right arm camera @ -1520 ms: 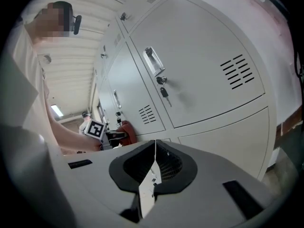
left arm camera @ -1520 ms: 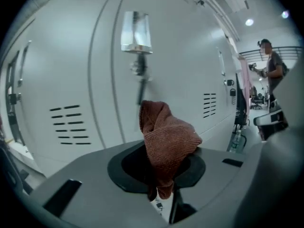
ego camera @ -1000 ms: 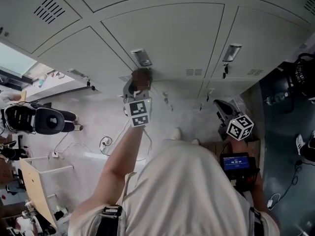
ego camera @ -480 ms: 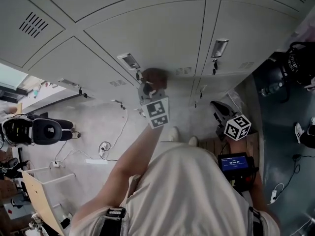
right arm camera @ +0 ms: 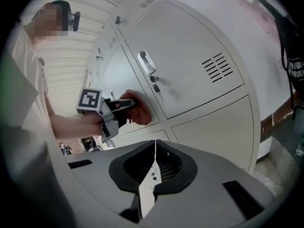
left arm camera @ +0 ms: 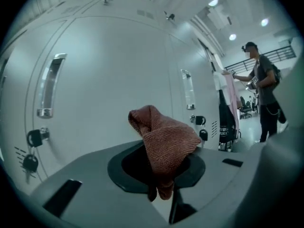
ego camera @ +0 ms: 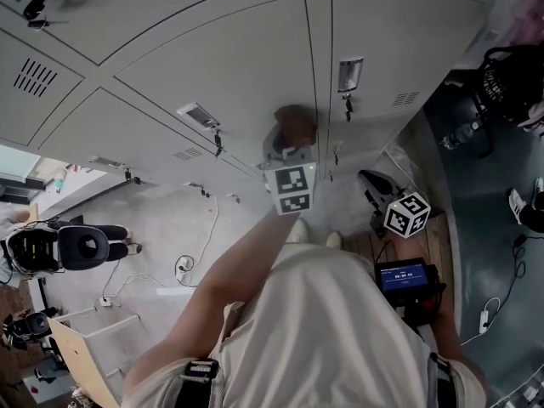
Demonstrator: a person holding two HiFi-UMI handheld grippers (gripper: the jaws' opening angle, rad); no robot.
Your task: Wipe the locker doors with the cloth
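Several grey locker doors fill the view; left gripper jaws clamped on the reddish cloth, cloth against a door near a handle; right gripper jaws closed together, empty, held low

My left arm reaches far forward, bare forearm stretched out, and my left gripper has its jaws clamped on the cloth. My right gripper hangs low near my right side, jaws pressed together with nothing between them
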